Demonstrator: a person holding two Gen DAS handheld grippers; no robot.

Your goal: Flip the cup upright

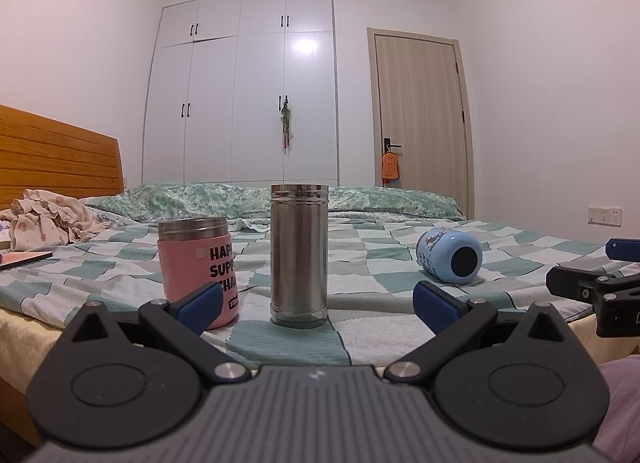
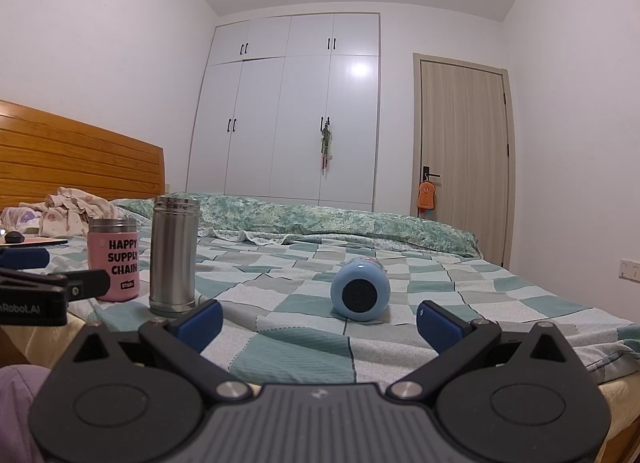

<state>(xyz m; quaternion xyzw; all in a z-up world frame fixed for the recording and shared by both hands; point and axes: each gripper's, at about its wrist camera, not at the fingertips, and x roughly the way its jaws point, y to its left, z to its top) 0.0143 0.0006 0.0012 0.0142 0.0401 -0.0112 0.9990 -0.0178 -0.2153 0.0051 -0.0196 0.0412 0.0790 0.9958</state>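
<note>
A light blue cup lies on its side on the checked bedspread, its dark round base facing me. It also shows in the left wrist view at the right. My right gripper is open and empty, just short of the cup, which sits between and beyond its blue fingertips. My left gripper is open and empty in front of an upright steel flask. An upright pink cup stands left of the flask.
The flask and pink cup stand left of the blue cup. Crumpled clothes and a flat book lie at the far left by the wooden headboard. A folded quilt lies behind. The bed edge is near me.
</note>
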